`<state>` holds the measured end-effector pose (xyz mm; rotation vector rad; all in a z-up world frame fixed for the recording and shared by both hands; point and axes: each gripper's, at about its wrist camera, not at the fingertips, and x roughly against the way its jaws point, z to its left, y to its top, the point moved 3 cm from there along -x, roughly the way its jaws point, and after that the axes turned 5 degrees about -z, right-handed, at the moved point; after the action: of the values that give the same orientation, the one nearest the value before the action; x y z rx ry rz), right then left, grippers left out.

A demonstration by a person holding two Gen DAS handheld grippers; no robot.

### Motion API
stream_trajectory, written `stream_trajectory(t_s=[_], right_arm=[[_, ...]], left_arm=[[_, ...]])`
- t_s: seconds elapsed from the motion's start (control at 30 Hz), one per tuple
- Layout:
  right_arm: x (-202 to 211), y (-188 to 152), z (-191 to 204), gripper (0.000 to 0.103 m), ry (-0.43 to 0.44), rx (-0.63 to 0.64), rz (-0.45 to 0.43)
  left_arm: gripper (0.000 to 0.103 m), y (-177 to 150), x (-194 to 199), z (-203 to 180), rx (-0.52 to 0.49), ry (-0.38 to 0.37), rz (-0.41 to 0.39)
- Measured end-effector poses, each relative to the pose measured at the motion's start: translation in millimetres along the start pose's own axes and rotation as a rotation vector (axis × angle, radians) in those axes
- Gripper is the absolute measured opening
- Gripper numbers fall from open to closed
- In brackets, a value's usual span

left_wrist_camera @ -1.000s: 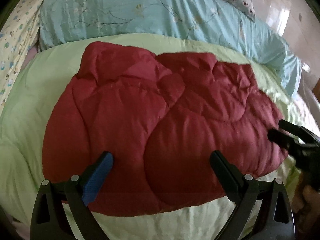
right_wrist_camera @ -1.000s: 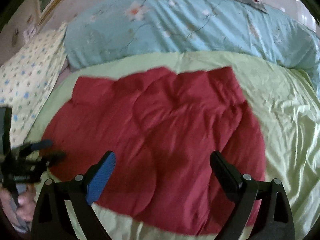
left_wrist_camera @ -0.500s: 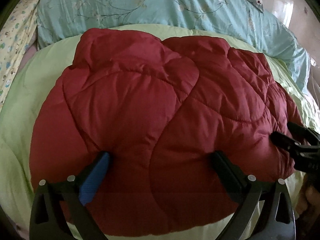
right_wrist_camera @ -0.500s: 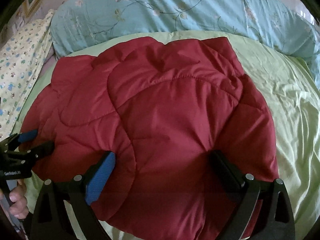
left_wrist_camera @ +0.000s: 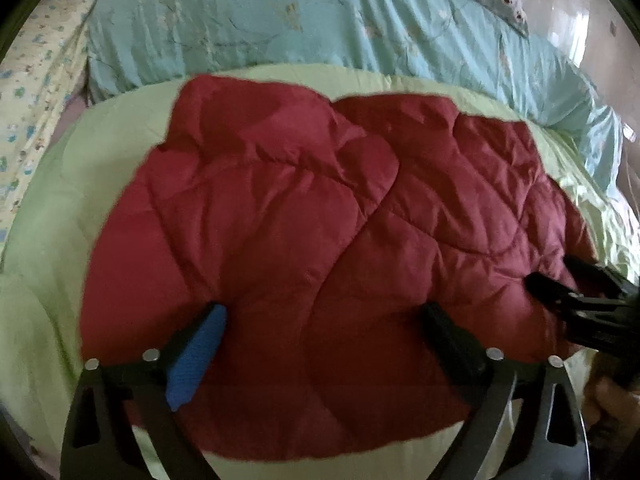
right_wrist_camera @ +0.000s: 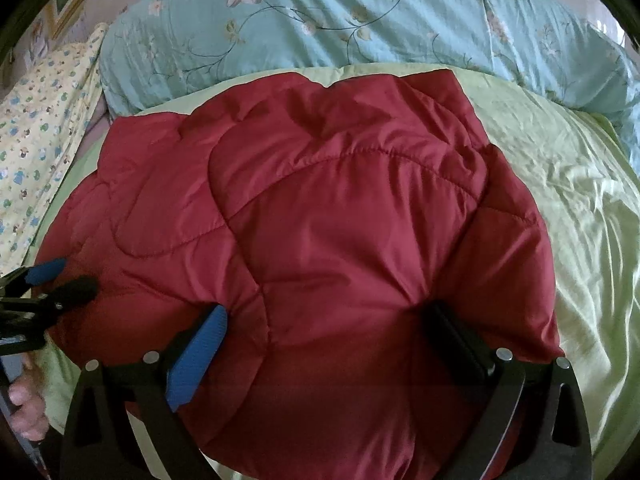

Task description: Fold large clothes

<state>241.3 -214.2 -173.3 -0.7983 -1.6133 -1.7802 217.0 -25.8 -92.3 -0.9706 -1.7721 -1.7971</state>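
A dark red quilted padded jacket [left_wrist_camera: 320, 248] lies folded in a thick pile on the light green bedding [left_wrist_camera: 48, 264]; it also fills the right wrist view [right_wrist_camera: 340, 240]. My left gripper [left_wrist_camera: 324, 316] is open, its fingers spread over the jacket's near left part. My right gripper [right_wrist_camera: 324, 316] is open over the near right part, fingertips pressing into the fabric. The right gripper also shows at the right edge of the left wrist view [left_wrist_camera: 572, 284], and the left gripper at the left edge of the right wrist view [right_wrist_camera: 60, 280].
A turquoise floral duvet [right_wrist_camera: 360, 20] is heaped behind the jacket. A yellow patterned pillow [right_wrist_camera: 36, 128] lies at the far left. Wrinkled green sheet [right_wrist_camera: 580, 208] spreads to the right of the jacket. A hand [right_wrist_camera: 26, 404] holds the left gripper's handle.
Both grippers first moved in close over the jacket. The left one has now drawn back a little, so the jacket looks smaller; the right one has stayed pressed at the jacket's near edge.
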Motion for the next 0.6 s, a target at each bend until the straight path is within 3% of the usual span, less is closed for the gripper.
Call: stream_trajectory(t_s=[0.1,0.23,0.6], right_arm=[[-0.3,0.6,-0.3,0.101,-0.002,0.001,-0.003],[-0.1,0.6,0.7,0.101,-0.004,0.002,-0.004],[19.9,-0.8,21.3,0.098,0.034,0.054,-0.050]], left_arm=[[0.095,1.8,11.7,9.7,0.014,0.032,-0.025],[0.099,-5.2,-9.3,23.9,0.058,0.011,0.037],[0.103,-6.8,-22.0,20.8,0.031,0.032,0.044]])
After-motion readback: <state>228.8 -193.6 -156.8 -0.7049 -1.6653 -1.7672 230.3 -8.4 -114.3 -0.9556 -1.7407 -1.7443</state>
